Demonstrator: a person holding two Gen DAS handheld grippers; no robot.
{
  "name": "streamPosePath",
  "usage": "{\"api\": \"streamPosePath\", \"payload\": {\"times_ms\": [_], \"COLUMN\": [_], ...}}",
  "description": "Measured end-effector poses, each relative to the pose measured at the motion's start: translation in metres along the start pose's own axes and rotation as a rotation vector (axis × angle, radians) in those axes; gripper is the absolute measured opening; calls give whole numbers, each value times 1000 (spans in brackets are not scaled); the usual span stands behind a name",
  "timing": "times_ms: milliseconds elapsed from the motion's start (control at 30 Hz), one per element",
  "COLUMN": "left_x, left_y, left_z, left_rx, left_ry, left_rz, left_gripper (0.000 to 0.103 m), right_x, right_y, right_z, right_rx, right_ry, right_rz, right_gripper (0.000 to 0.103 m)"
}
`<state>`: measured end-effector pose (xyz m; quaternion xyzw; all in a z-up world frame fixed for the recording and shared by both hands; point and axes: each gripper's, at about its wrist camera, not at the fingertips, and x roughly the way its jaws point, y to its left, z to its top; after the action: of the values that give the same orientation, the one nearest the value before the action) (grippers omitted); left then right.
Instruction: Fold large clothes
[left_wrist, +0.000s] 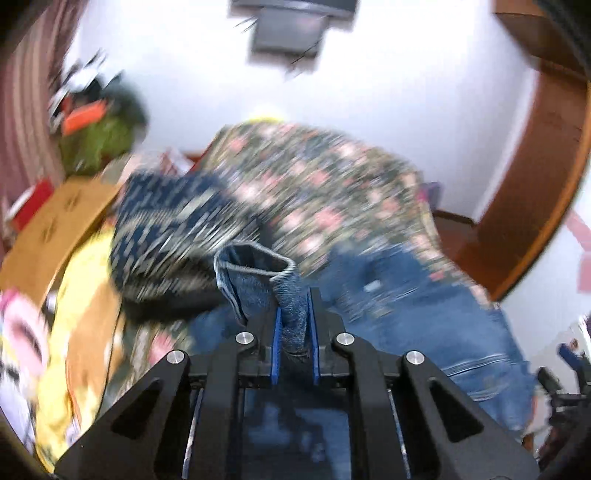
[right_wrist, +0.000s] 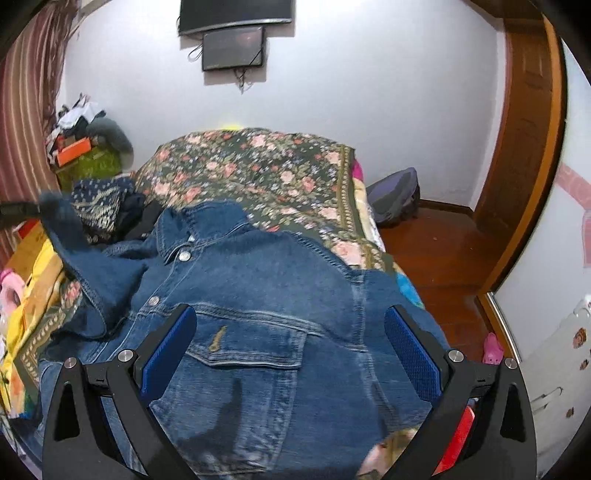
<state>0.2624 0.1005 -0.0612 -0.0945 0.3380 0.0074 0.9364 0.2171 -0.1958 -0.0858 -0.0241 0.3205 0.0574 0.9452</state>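
A blue denim jacket (right_wrist: 266, 295) lies front up on the floral bedspread (right_wrist: 258, 162), collar toward the far left. My left gripper (left_wrist: 294, 314) is shut on the jacket's sleeve cuff (left_wrist: 258, 273) and holds it raised; that view is blurred by motion. The rest of the jacket (left_wrist: 424, 314) lies below and to the right. In the right wrist view the lifted sleeve (right_wrist: 74, 236) rises at the left, held by the left gripper's tip (right_wrist: 18, 210). My right gripper (right_wrist: 291, 332) is open and empty, its blue pads wide apart just above the chest pocket (right_wrist: 251, 343).
A pile of dark patterned clothes (right_wrist: 103, 203) sits at the bed's left. Yellow bedding (right_wrist: 33, 288) and a cardboard box (left_wrist: 55, 229) lie further left. A backpack (right_wrist: 395, 195) stands on the wooden floor (right_wrist: 436, 258) right of the bed. A door (right_wrist: 524, 129) is at the right.
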Motion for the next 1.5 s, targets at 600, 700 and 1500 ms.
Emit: {"api": "streamPosePath", "payload": {"times_ms": [600,700,1500], "left_x": [74,85,21], "left_y": [-240,-251,-197], "left_z": [-45,-76,-68], "left_rx": [292,327,472], "left_ry": [294,383,74], "left_rz": [-377,-387,-75], "left_gripper": [6,6,69], "right_x": [-30,-26,29], "right_y": [-95,-106,-215], "right_z": [-34,-42,-101], "right_rx": [175,192,755], "right_ry": [27,62,273], "right_rz": [-128,-134,204], "right_gripper": [101,101,77]}}
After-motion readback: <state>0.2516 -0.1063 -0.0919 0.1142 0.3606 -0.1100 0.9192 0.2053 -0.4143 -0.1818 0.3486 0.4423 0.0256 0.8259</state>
